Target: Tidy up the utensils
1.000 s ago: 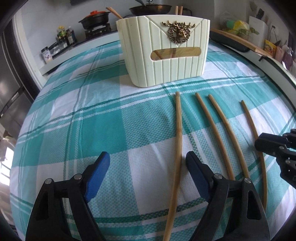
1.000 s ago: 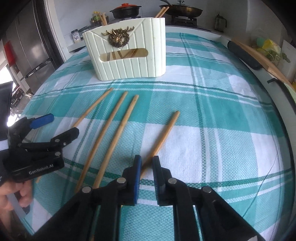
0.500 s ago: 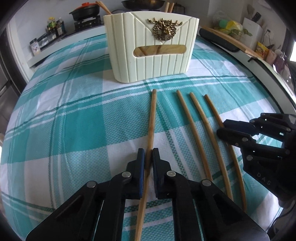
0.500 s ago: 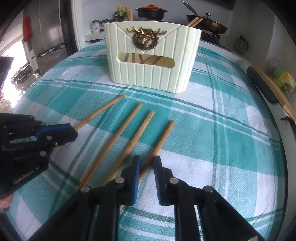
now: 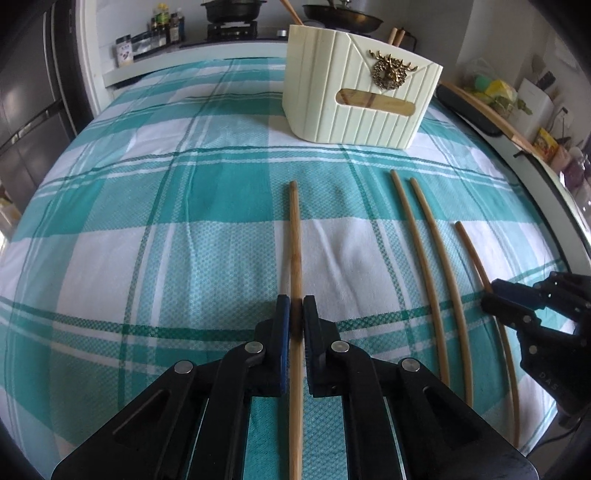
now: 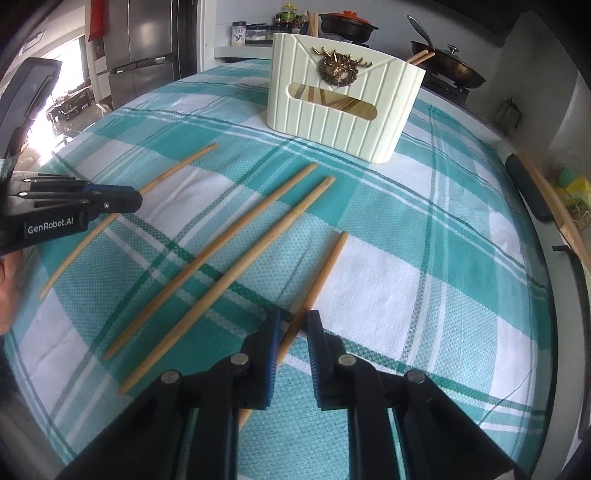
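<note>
On the worktop (image 5: 110, 229), spread with a teal and white checked cloth (image 6: 424, 258), four wooden chopsticks lie roughly side by side, pointing toward a cream ribbed utensil holder (image 5: 354, 99) at the far side, which bears a brass stag ornament (image 6: 338, 70) above a slot. Farthest left, the left tongs (image 5: 293, 317) are closed narrowly on the leftmost chopstick (image 5: 294, 236), pads pressing its shaft on both sides. Next come the two middle chopsticks (image 6: 236, 240), lying free on the cloth just beside each other. Farthest right, the right tongs (image 6: 291, 328) are clamped on the rightmost chopstick (image 6: 325, 269), which runs slantwise between the blue pads. More chopsticks stand inside the holder (image 6: 421, 57). Behind the worktop a stove carries a dark pot (image 5: 232, 9) and a pan (image 6: 454, 70).
</note>
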A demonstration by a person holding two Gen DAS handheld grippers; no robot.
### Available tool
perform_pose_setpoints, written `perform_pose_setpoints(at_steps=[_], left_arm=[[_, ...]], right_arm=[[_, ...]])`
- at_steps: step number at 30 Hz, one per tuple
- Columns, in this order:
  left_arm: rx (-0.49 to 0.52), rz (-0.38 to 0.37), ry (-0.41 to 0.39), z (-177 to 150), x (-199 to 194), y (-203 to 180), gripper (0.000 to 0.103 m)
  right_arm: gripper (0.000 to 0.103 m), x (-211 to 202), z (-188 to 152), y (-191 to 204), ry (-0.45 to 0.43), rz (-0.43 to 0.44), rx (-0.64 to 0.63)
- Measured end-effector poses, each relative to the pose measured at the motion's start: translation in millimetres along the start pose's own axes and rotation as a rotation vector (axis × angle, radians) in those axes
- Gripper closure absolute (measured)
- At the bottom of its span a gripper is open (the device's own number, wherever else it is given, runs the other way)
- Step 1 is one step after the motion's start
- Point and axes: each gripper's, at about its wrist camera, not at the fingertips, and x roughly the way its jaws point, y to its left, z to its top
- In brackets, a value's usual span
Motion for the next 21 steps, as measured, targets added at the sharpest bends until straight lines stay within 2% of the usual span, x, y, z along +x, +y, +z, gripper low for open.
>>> perform_pose_setpoints(at_steps=[2,3,4,5,6,9,13,17,21], left_arm=[[0.008,-0.016,0.002,0.2,0.3,-1.1,0.088],[0.013,-0.033,0.006,0.9,-0.5,-1.7,0.074],[0.020,-0.052,0.011,1.8,-2.2,-1.8,0.063],[0.028,-0.069,0.010,2.7,-4.8,-1.5,0.045],[0.038,-0.083,0.004,3.3,-8.5,-0.3,0.037],[0.074,-0.117,0.007,6.8,-14.8,3.9,0.036],[0.125,-0.144,0.043,15.4,-8.3,4.0,0.036],[0.166,-0.103,0.064,31.3,7.7,2.4,0.037],[0.175,-0.090,0.110,47.8,29.6,4.0,0.044]], right_arm=[[0.087,0.0,-0.7,-2.0,-0.012,0.006,0.024],[0.085,-0.1,-1.2,-4.5,-0.015,0.017,0.045],[0.076,0.0,-1.6,-9.2,-0.015,0.032,0.077],[0.071,-0.5,-2.2,-15.4,-0.016,0.053,0.118],[0.066,-1.3,-3.1,-22.4,-0.019,0.074,0.160],[0.066,-4.6,-7.7,-39.4,-0.016,0.124,0.273],[0.066,-5.0,-9.4,-46.8,0.013,0.164,0.345],[0.066,-3.0,-2.1,-39.6,0.029,0.166,0.336],[0.066,11.1,13.4,-32.0,0.059,0.136,0.300]])
